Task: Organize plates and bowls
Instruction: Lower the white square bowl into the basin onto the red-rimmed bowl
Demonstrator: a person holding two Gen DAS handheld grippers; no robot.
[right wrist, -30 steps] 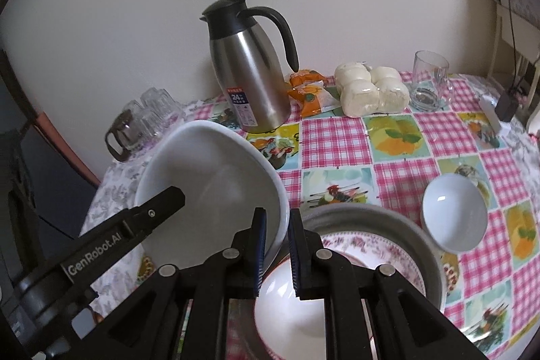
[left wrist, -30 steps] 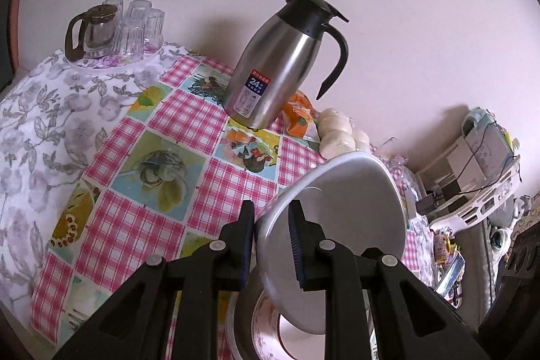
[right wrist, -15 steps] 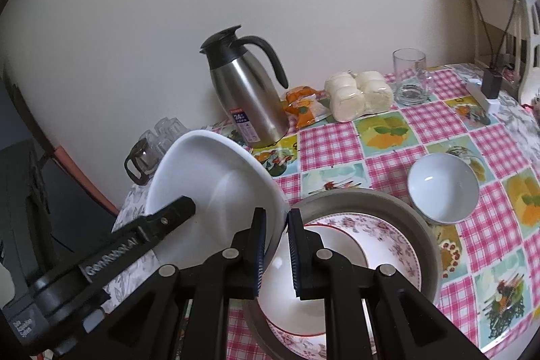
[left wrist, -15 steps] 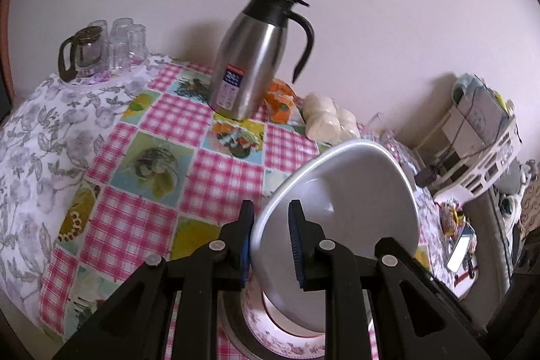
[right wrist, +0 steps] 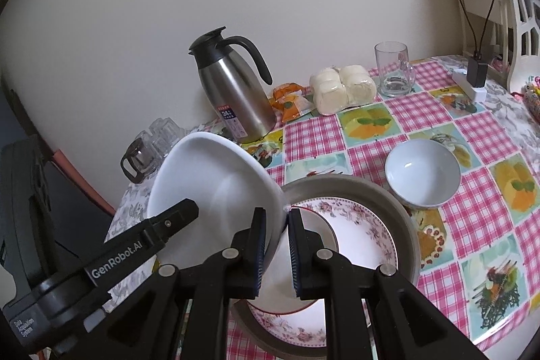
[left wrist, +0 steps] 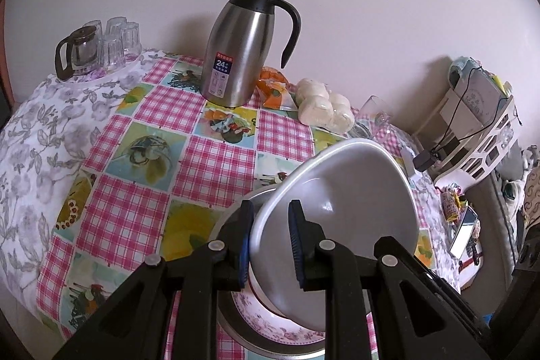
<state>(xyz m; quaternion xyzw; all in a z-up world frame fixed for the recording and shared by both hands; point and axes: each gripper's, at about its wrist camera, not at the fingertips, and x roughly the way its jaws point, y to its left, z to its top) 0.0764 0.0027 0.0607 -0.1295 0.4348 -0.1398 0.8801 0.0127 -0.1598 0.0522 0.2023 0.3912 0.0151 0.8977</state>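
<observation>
Bowl [left wrist: 341, 225] tilted lower over plate [right wrist: 354, 225]; both tongs [left wrist: 268, 242] [right wrist: 276, 253] pinching rim.

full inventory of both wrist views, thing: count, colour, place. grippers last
large bowl: 1, white, tilted, rim gripped from both sides above the stack
grey basin: 1, on the table, holds the plates
floral plate: 1, white with pink flowers, in the basin
red-rimmed plate: 1, white, on the floral plate
small bowl: 1, white, upright on the table beside the basin
thermos jug: 1, steel with black lid, by the wall
buns: 1 pack, white, beside the jug
orange packet: 1, between jug and buns
glass mug: 1, clear, by the wall
glass pot and tumblers: clear, table corner
tablecloth: pink check
left gripper: shut on bowl rim
right gripper: shut on bowl rim
</observation>
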